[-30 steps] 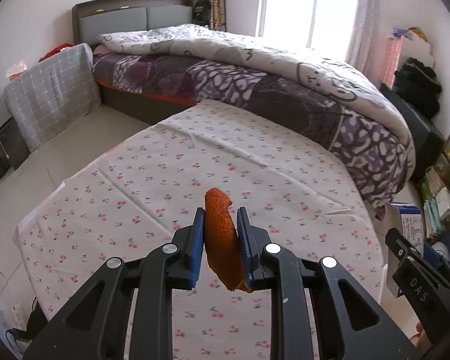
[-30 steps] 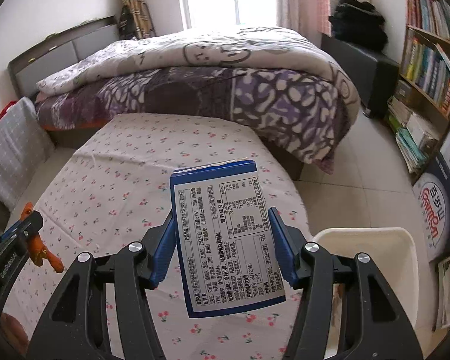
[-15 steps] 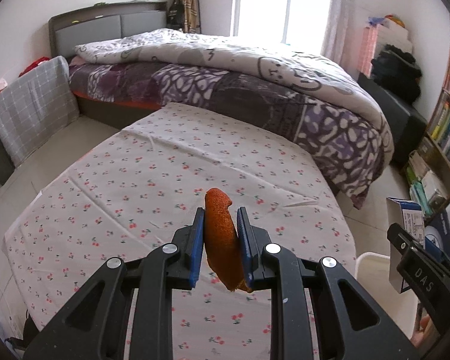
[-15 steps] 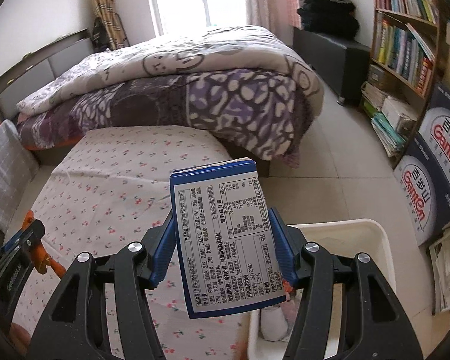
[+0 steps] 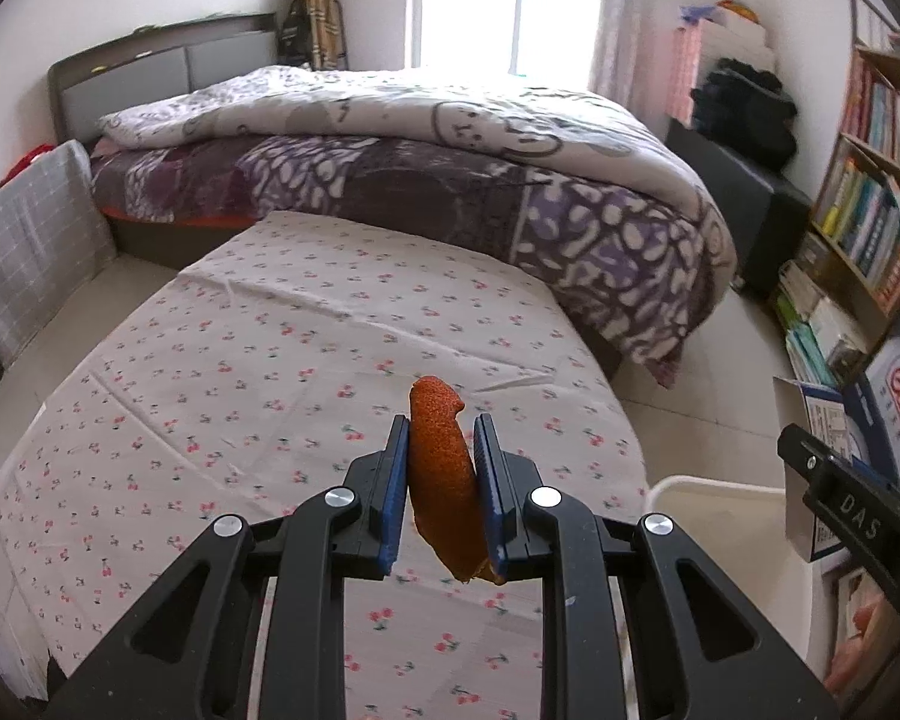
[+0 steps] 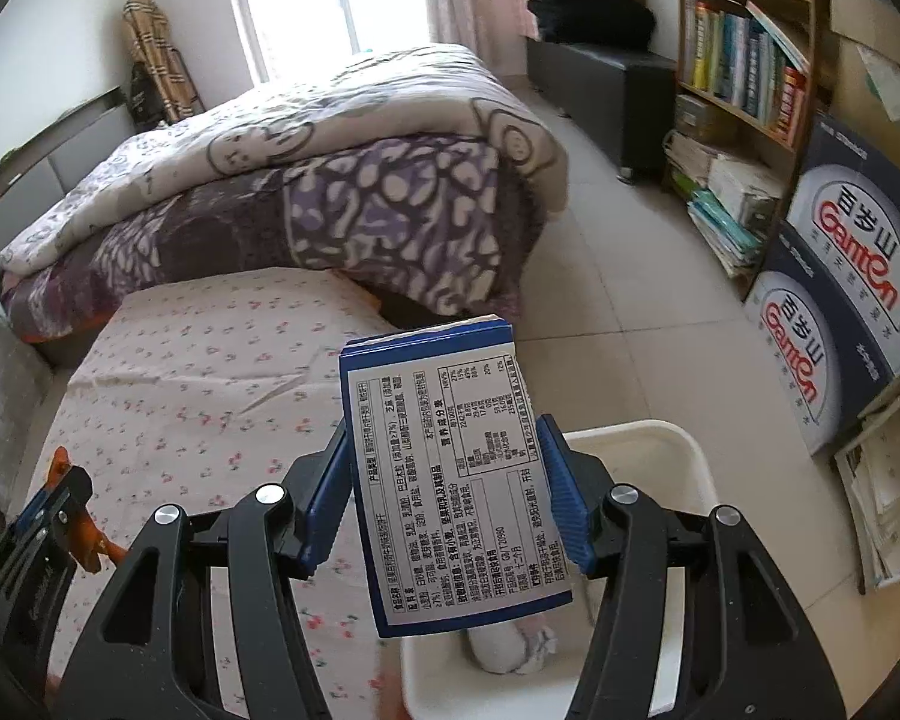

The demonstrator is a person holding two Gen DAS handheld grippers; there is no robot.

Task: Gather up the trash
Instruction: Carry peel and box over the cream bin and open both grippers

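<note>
**Both grippers loaded, white bin comes into view beside the counter**

White plastic bin (image 6: 678,462) sits on the tiled floor just off the counter's right edge. Inside, per the right wrist view: a whitish bundle (image 6: 510,645), maybe crumpled tissue or cloth, can't tell which; rest of the interior is hidden behind the carton and gripper.

Left gripper (image 5: 441,480) is clamped tight, blue pads pressing both sides of a strip of orange peel (image 5: 444,480), which stands roughly upright between them, above the counter (image 5: 240,372) w/ its cherry-print cloth. Right gripper (image 6: 447,498) is about half open but gripping: pads press the two long sides of a flat blue-and-white carton (image 6: 450,480), printed panel facing the camera, held above the bin's near-left part.

Vs. a sec. ago: both views have swung rightward across the room. In the left view the bin's rim (image 5: 720,489) now shows at lower right, where there was none before; in the right view the bin shows more fully, w/ the bookshelf (image 6: 744,54) and floor boxes now wide in frame. Grips on peel and carton unchanged.

Writing: carton back carries a nutrition table and dense Chinese text, too small to read surely. Blue floor boxes (image 6: 840,300) read "Ganten" w/ Chinese characters. Letters "DAS" show on the right gripper's side in the left view.
</note>
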